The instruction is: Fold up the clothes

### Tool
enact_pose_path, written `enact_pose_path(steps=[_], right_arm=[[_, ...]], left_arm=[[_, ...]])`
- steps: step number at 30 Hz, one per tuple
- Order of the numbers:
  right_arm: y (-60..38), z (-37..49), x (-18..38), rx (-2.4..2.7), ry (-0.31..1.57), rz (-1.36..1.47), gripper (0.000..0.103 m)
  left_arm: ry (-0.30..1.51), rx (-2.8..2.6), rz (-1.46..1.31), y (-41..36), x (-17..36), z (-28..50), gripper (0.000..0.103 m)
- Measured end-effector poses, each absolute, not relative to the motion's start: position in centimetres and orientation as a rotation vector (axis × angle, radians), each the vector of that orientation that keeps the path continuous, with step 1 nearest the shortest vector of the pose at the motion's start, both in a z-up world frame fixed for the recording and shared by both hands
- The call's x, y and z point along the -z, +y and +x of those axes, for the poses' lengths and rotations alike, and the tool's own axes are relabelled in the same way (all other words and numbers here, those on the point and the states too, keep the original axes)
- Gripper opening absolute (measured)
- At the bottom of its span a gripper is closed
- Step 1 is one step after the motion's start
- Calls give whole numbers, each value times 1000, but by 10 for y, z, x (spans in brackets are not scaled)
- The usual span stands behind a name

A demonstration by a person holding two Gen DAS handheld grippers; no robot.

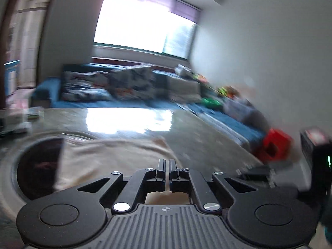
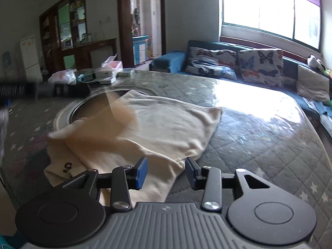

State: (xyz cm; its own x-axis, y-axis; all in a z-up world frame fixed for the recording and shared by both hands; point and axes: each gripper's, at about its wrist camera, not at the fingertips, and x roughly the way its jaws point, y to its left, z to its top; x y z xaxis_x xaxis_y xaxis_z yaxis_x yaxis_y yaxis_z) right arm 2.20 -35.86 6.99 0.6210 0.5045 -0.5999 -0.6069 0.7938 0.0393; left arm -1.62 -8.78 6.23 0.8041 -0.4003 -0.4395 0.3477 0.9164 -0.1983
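Note:
A cream garment [image 2: 166, 124] lies spread on the quilted grey table [image 2: 259, 149], partly covering a dark round inset [image 2: 83, 108]. My left gripper [image 1: 167, 166] is shut, its jaws together above the cream garment [image 1: 108, 159]. In the right wrist view it is a dark blur at the left [image 2: 68, 91], and a blurred, raised flap of the garment [image 2: 120, 112] runs up towards its tips, so it seems to grip that flap. My right gripper [image 2: 166, 171] stands open over the garment's near edge, its blue pads [image 2: 142, 172] apart and pressing on nothing.
Boxes and packets [image 2: 105, 70] crowd the table's far left corner. A blue sofa with butterfly cushions [image 2: 261, 66] runs behind and to the right of the table. A red object [image 1: 274, 145] and toys lie on the sofa side. A bright window [image 2: 269, 6] glares on the table top.

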Motion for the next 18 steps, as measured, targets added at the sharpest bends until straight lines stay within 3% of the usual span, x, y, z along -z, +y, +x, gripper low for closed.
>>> enact_pose_path(steps=[7,18], right_arm=[[-371,22,-71,-617,653,-122,39],[-330,31,-57,-724,712,-132,39]], left_arm=[[581,449,-25,-98,-33,-24,6],[603,120,-44,10,-20,-27,7]])
